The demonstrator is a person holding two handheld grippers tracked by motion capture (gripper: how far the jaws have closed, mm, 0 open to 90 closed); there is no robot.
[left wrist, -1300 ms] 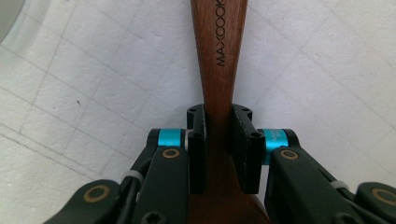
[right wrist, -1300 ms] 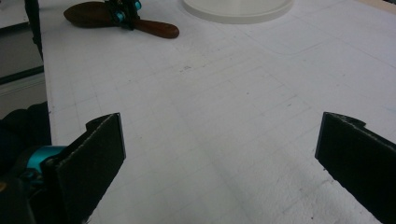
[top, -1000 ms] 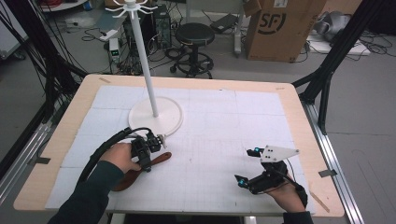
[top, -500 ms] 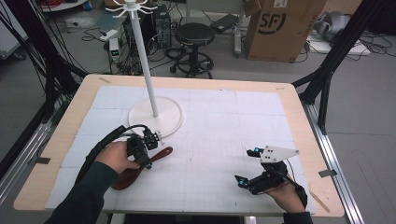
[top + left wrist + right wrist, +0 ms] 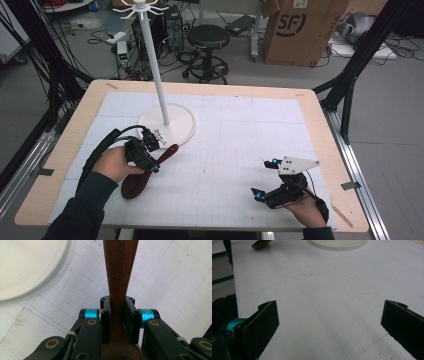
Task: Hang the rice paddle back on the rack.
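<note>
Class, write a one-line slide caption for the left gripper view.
Left gripper clamps a brown wooden spoon by its handle above the white mat.

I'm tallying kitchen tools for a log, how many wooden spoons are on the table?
1. The wooden spoon is at the table's left side, clamped by its handle in the left claw, just in front of the white stand base. Nothing suggests another, hidden one.

I see dark sleeves [image 5: 82,210]; black grippers [image 5: 117,315], cyan joints, brass screws, black cable, grey plate [image 5: 296,164].
</note>
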